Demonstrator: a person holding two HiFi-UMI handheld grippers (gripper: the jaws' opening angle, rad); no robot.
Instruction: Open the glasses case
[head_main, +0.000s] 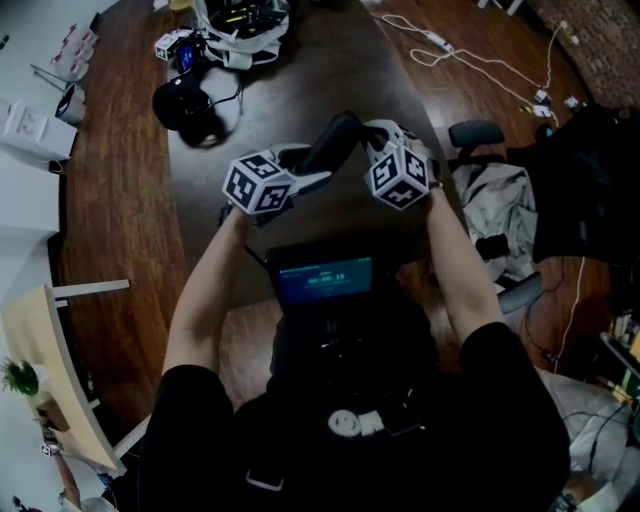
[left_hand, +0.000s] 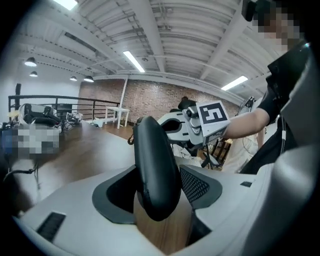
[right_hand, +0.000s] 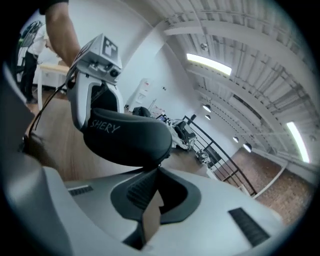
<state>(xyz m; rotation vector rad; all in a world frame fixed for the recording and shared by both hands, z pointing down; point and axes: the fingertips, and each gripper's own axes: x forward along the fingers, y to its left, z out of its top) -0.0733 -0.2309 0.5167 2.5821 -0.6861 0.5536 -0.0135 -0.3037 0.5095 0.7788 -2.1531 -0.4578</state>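
A black oval glasses case (head_main: 335, 140) is held in the air above the dark wooden table (head_main: 130, 200), between both grippers. My left gripper (head_main: 312, 168) grips one end of it; in the left gripper view the case (left_hand: 152, 165) stands upright between the jaws, whose pads press on its sides. My right gripper (head_main: 372, 135) meets the case from the other side. In the right gripper view the case (right_hand: 125, 137), with white lettering, lies just above the nearly closed fingertips (right_hand: 150, 182), which pinch a small zipper tab (right_hand: 160, 162) at its lower edge.
On the far part of the table lie a black headset (head_main: 190, 105) and a white bag of gear (head_main: 240, 30). To the right stand an office chair with a grey cloth (head_main: 495, 200) and cables on the floor (head_main: 470, 55). A small lit screen (head_main: 325, 280) sits at the person's chest.
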